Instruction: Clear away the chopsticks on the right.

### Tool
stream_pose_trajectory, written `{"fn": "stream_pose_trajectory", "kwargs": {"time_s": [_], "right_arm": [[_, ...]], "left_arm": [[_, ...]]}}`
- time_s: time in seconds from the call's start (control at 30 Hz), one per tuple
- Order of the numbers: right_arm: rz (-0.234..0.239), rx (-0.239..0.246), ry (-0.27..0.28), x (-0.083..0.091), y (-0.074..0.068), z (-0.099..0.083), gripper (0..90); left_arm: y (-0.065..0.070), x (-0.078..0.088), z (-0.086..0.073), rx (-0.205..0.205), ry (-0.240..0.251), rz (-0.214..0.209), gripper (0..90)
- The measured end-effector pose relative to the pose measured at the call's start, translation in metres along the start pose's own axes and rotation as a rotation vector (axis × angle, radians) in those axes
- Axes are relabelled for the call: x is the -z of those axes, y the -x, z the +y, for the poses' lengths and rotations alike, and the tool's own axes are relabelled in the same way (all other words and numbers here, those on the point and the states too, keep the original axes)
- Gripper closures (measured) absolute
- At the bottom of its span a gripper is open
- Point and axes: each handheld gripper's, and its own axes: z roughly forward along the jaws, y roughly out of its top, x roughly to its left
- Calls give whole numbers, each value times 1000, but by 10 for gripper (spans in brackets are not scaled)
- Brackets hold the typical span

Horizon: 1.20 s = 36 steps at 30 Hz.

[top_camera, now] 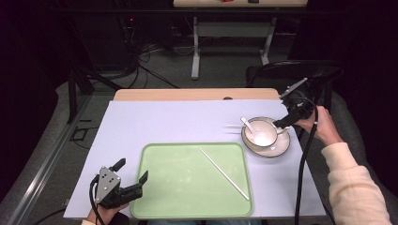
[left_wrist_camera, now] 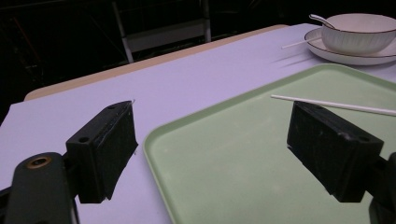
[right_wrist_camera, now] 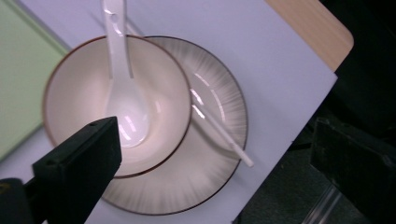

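**Two tools at a place setting on the counter**

Right tool (top_camera: 284, 123), jaws spread wide and grasping nothing, poised at the right rim of the bowl (top_camera: 261, 132). Bowl seated on a ribbed plate (top_camera: 283, 146) at the right of the counter (top_camera: 155, 119), holding a white spoon (top_camera: 247, 125) with handle leaning over the far-left rim. One white chopstick (right_wrist_camera: 223, 135) resting on the plate beside the bowl. Second chopstick (top_camera: 224, 173) lying diagonally on the green tray (top_camera: 164, 187), centre near. Left tool (top_camera: 133, 174), released and empty, straddling the tray's near-left edge.
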Motion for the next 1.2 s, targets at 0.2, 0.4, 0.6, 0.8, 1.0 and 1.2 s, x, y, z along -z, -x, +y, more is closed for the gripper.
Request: {"fn": "stream_pose_trajectory", "kwargs": {"time_s": [0.2, 0.4, 0.6, 0.8, 1.0, 1.2], "right_arm": [[57, 24, -86, -26, 5, 2, 433], [108, 13, -143, -42, 4, 0, 535], [166, 38, -184, -61, 5, -5, 556], [178, 31, -211, -68, 7, -11, 574], [193, 46, -188, -71, 7, -13, 633], [198, 59, -199, -74, 2, -18, 701]], "left_arm": [[0, 0, 0, 1, 1, 1, 154], [-1, 0, 0, 0, -2, 1, 154], [-1, 1, 0, 1, 0, 2, 154], [-1, 0, 0, 1, -1, 2, 154], [0, 0, 0, 4, 0, 3, 155], [0, 1, 0, 3, 1, 4, 154]]}}
